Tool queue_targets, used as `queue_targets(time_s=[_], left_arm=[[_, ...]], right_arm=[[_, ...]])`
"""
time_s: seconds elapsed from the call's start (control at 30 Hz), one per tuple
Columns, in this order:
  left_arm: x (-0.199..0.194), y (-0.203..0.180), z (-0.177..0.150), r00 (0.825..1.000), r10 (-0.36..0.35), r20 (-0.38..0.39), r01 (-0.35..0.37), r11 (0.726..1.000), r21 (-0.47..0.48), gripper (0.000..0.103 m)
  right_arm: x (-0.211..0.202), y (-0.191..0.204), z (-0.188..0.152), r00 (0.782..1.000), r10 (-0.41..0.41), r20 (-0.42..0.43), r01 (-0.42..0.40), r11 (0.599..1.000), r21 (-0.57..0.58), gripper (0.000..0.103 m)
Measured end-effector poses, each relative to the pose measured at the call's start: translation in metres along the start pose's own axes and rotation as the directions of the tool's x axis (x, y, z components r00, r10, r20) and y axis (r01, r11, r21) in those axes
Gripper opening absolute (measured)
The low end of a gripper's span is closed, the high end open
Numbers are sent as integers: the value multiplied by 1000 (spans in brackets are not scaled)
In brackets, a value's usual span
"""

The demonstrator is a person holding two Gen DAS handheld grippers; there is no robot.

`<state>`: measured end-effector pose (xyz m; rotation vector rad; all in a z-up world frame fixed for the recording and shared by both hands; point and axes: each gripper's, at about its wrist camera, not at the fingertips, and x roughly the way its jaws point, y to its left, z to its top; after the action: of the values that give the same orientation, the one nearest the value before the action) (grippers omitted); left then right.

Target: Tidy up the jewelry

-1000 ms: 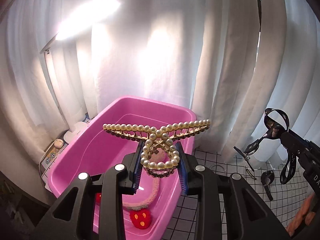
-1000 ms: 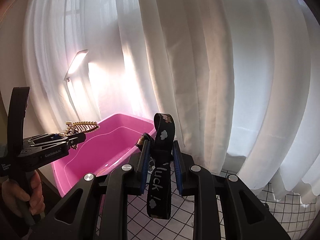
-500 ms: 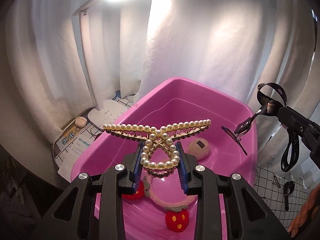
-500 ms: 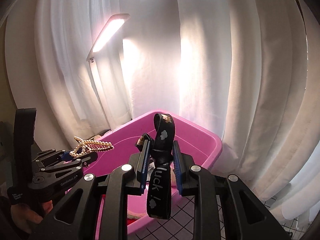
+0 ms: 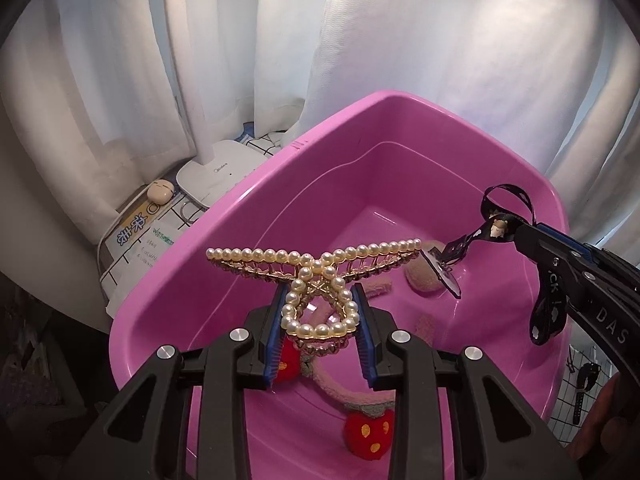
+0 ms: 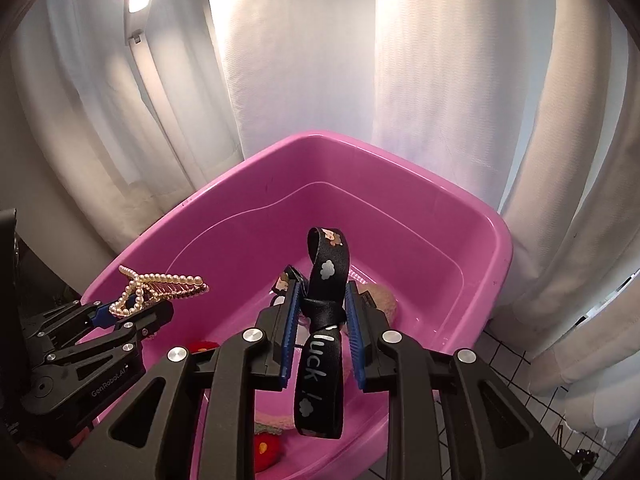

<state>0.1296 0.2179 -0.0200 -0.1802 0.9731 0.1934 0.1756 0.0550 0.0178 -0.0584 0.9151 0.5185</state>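
My left gripper (image 5: pixel 318 312) is shut on a pearl hair claw clip (image 5: pixel 316 268) and holds it over the pink plastic tub (image 5: pixel 224 240). My right gripper (image 6: pixel 322 308) is shut on a black ribbon hair clip (image 6: pixel 326 280) with clouds and white lettering, also above the tub (image 6: pixel 472 216). In the left wrist view the right gripper (image 5: pixel 516 232) reaches in from the right with the ribbon clip (image 5: pixel 496 228) hanging over the tub. In the right wrist view the left gripper (image 6: pixel 120 308) with the pearl clip (image 6: pixel 160 284) sits at the tub's left rim.
Inside the tub lie a fuzzy pink headband with red strawberries (image 5: pixel 366 432) and a beige plush piece (image 5: pixel 424 280). A white lamp base (image 5: pixel 216 176) and a small beige case (image 5: pixel 160 190) stand left of the tub. White curtains hang behind. Small dark clips (image 5: pixel 584 380) lie on the grid cloth at right.
Both grippers have moved forward and tilted down over the tub, each still holding its clip. The tub now fills more of both views.
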Motion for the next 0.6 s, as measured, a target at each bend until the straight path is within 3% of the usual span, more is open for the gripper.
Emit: queue_targets(time_s=[0.03, 0.1, 0.13, 0.17, 0.2, 0.23, 0.27, 0.6], left_arm=[[2, 1, 0, 1000, 4, -9, -4, 1000, -1, 31], [4, 3, -1, 1000, 19, -21, -19, 1000, -5, 31], [5, 5, -1, 999, 29, -20, -29, 1000, -8, 36], [4, 6, 0, 999, 43, -17, -43, 999, -10, 51], [2, 7, 0, 999, 48, -9, -48, 999, -13, 59], [-1, 8, 1, 999, 53, 2, -53, 998, -16, 77], [-3, 9, 2, 998, 59, 14, -58, 998, -18, 86], [-7, 9, 1, 996, 93, -14, -93, 995, -22, 94]], right_arm=[[4, 1, 3, 1000, 0, -13, 0, 1000, 3, 22], [8, 3, 6, 999, -18, -36, 18, 1000, 10, 33], [10, 3, 9, 999, -20, -43, 21, 1000, 14, 52], [12, 5, 14, 999, -21, -43, 21, 1000, 16, 60], [11, 5, 16, 999, -29, -39, 30, 999, 14, 60], [11, 6, 18, 998, -46, -35, 47, 999, 11, 60], [10, 7, 19, 998, -55, -32, 56, 998, 9, 60], [-2, 1, 10, 999, -53, -15, 53, 998, 37, 61]])
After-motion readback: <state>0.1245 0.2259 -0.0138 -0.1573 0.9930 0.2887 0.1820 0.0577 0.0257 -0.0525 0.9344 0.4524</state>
